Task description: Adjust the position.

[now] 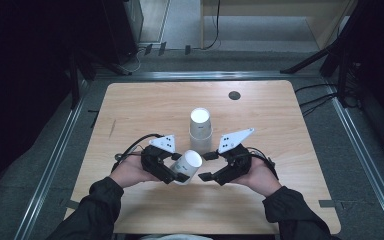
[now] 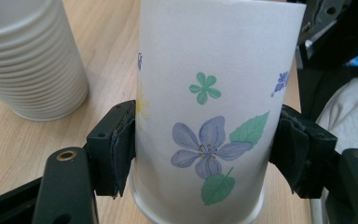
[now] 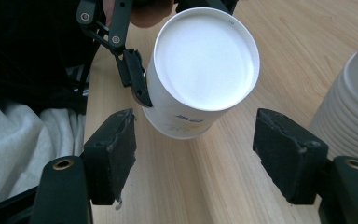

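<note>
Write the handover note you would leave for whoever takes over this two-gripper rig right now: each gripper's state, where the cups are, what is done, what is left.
Left gripper: shut on the flowered paper cup, pads pressing on both sides of its wall; the cup is held tilted, its closed base towards the right gripper.
Right gripper: open, jaws apart just short of that cup's base, not touching it.
Stack of paper cups: upside down, mid-table, just beyond both grippers.
Done: one cup is apart from the stack and in the left gripper.
Left: probably take the cup with the right gripper or set it down; where it should go cannot be told.
</note>
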Demonstrator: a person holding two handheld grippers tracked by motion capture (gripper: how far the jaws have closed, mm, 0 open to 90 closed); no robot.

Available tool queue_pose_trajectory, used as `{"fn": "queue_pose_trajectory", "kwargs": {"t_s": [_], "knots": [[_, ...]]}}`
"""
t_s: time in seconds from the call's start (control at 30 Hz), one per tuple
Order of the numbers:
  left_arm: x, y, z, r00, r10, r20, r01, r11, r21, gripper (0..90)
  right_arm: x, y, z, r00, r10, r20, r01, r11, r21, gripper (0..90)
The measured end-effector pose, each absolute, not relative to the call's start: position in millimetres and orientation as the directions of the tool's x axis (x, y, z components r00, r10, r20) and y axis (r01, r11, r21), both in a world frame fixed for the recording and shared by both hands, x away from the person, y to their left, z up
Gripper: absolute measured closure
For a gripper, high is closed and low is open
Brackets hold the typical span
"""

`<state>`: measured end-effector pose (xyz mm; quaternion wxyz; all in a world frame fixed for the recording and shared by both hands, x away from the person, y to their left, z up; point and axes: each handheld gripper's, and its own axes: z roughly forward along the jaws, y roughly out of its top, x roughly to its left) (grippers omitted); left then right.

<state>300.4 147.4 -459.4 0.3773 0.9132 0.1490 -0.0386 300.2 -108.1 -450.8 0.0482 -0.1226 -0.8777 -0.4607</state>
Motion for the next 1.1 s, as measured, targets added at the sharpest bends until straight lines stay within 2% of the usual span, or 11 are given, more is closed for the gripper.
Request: {"fn": "queue_pose_trajectory", "kwargs": {"t_s": [0.2,0.53,0.8,1.1], "knots": [[301,139,-461,0.962,0.242,-0.124,0.265,-0.737,0.621,28.7,299,-109,-457,-0.962,0.186,0.199,0.270,0.564,0.781,30.5],[292,122,-469,0.975,0.192,-0.111,0.221,-0.820,0.527,28.8,298,-101,-465,-0.968,0.162,0.190,0.249,0.607,0.755,30.6],[285,109,-471,0.981,0.152,-0.117,0.190,-0.842,0.505,28.2,292,-92,-469,-0.977,0.100,0.188,0.208,0.647,0.734,30.6],[282,106,-473,0.984,0.119,-0.129,0.169,-0.846,0.506,28.3,289,-86,-471,-0.980,0.073,0.187,0.186,0.675,0.714,35.5]]}}
